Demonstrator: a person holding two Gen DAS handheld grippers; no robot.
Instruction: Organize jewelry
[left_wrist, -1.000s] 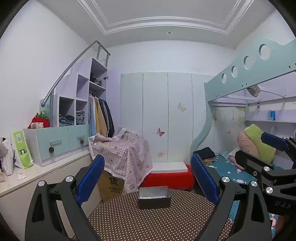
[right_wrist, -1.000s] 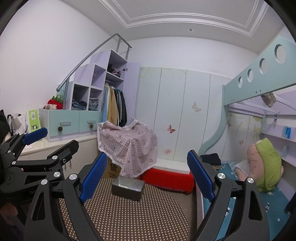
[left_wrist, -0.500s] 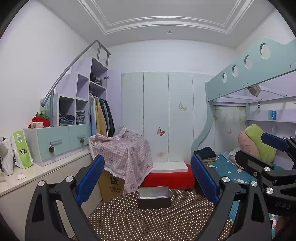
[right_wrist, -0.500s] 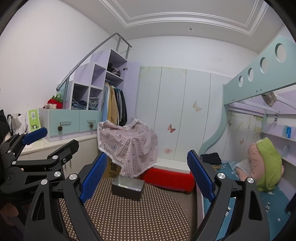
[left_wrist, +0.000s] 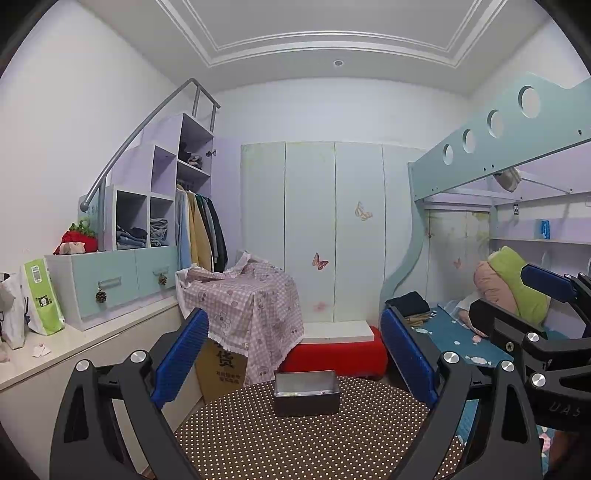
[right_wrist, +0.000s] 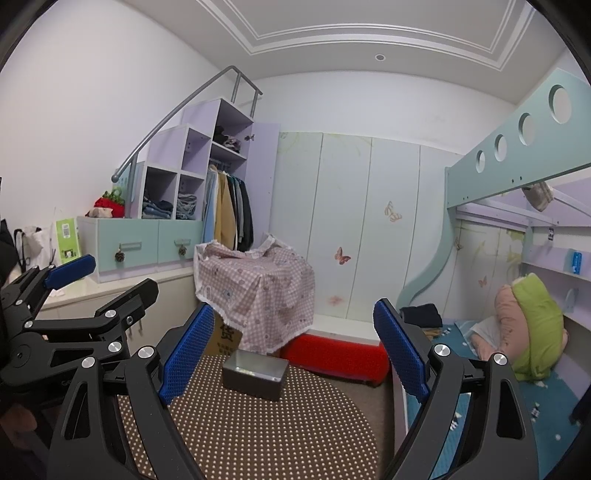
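A dark grey metal box with an open top stands at the far edge of a round table with a brown dotted cloth. Small pale items lie inside it; I cannot make them out. My left gripper hangs level over the near part of the table, open, with nothing between its blue pads. In the right wrist view the same box sits ahead and a little left on the dotted cloth. My right gripper is open too and holds nothing. Each gripper shows at the edge of the other's view.
Beyond the table stand a cardboard carton, a stack under a pink checked cloth and a red stool. A white counter with bags runs along the left. A bunk bed with pillows fills the right.
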